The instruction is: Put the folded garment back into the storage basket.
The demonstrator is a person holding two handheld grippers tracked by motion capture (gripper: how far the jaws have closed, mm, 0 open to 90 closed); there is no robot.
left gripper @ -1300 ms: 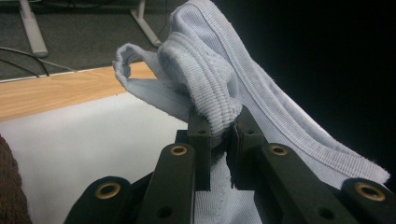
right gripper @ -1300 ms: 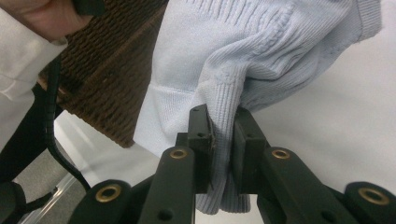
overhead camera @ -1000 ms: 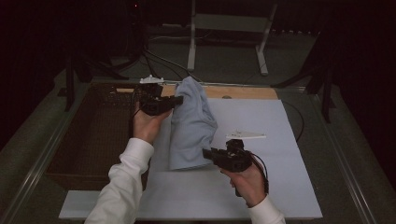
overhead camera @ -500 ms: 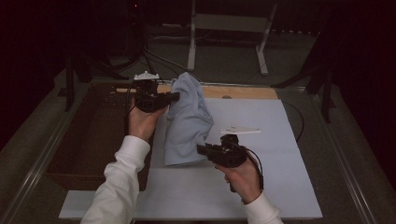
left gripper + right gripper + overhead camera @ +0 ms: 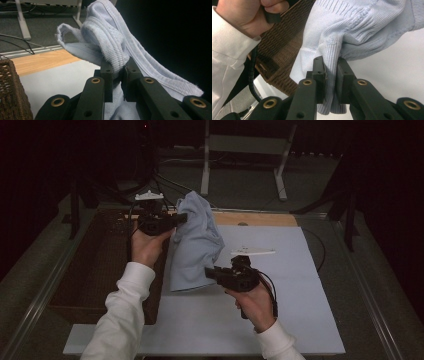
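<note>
A pale blue knitted garment (image 5: 196,245) hangs lifted over the white mat (image 5: 280,295), stretched between both grippers. My left gripper (image 5: 181,218) is shut on its upper edge at the back left; the left gripper view has a ribbed fold of the garment (image 5: 110,47) pinched between the black jaws. My right gripper (image 5: 210,272) is shut on the lower edge, nearer the front. In the right gripper view the jaws clamp a ribbed hem of the garment (image 5: 352,27), with the person's left hand (image 5: 249,17) behind.
A brown wicker basket (image 5: 95,260) lies left of the mat, under the left forearm. A wooden strip (image 5: 260,219) runs along the mat's far edge. A white metal stand (image 5: 245,150) and cables sit on the floor beyond the table.
The right gripper has moved left and slightly up with the garment's lower edge, bunching the cloth. The left gripper has stayed almost in place.
</note>
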